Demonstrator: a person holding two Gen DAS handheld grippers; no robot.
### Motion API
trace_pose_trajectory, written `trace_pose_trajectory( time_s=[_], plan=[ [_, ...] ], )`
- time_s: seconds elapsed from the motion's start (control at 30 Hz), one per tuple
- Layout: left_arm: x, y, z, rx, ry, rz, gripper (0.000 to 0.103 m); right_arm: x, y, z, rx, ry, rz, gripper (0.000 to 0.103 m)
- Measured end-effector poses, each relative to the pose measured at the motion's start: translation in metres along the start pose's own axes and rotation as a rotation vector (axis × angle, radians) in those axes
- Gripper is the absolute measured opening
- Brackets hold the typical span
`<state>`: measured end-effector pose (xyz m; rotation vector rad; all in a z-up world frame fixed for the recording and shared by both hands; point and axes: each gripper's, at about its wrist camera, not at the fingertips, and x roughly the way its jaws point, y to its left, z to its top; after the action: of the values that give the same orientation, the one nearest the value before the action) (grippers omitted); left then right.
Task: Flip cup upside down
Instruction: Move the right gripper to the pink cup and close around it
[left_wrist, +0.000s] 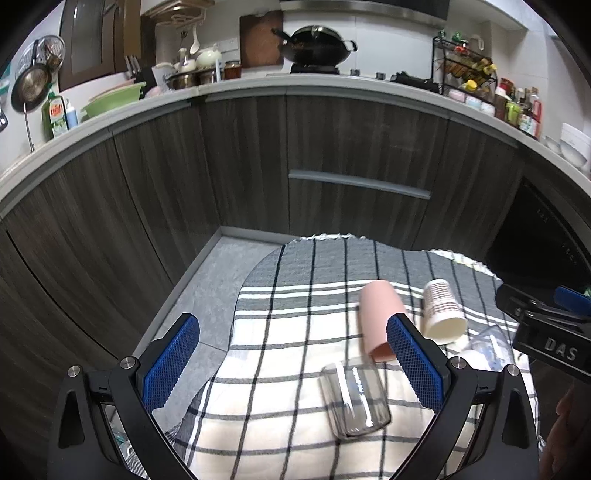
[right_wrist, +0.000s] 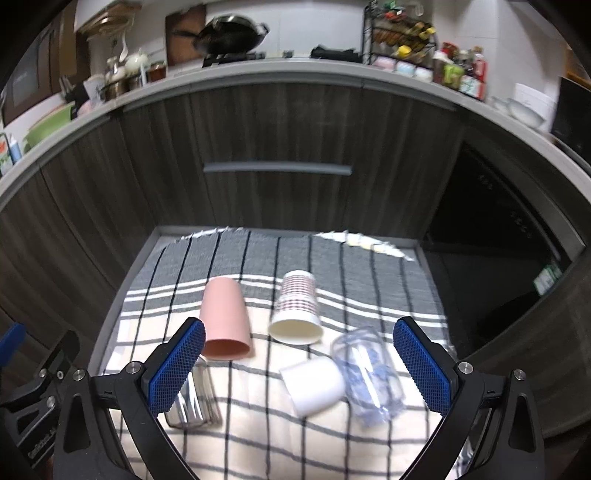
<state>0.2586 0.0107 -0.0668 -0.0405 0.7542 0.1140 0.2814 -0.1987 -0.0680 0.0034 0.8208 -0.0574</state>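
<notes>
Both grippers hang spread wide and grasp nothing: our left gripper (left_wrist: 293, 360) frames the clear glass cup (left_wrist: 354, 395), our right gripper (right_wrist: 299, 363) the white cup (right_wrist: 313, 386). On the checked cloth (right_wrist: 258, 443) all five cups lie on their sides, also the pink cup (right_wrist: 225, 319), the patterned paper cup (right_wrist: 297, 308) and the clear plastic cup (right_wrist: 367, 380). We judge nothing flipped yet; every grasp and turn remains.
</notes>
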Motion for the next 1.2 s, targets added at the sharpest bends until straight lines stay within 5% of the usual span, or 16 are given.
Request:
trace_pose_trajectory(
  time_s=[0.47, 0.87, 1.1, 1.2],
  plan=[
    [0.072, 0.037, 0.002, -0.012, 0.075, 0.041, 0.103, 0.117, 0.077, 0.016, -0.093, 0.197, 0.089, 0.096],
    [0.111, 0.050, -0.006, -0.040, 0.133, 0.037, 0.103, 0.188, 0.100, 0.001, -0.112, 0.363, 0.082, 0.092],
    [0.120, 0.048, -0.012, -0.039, 0.156, 0.034, 0.103, 0.221, 0.099, -0.011, -0.083, 0.464, 0.088, 0.072],
    [0.118, 0.047, -0.012, -0.042, 0.158, 0.030, 0.103, 0.222, 0.096, -0.013, -0.067, 0.460, 0.099, 0.071]
  ],
)
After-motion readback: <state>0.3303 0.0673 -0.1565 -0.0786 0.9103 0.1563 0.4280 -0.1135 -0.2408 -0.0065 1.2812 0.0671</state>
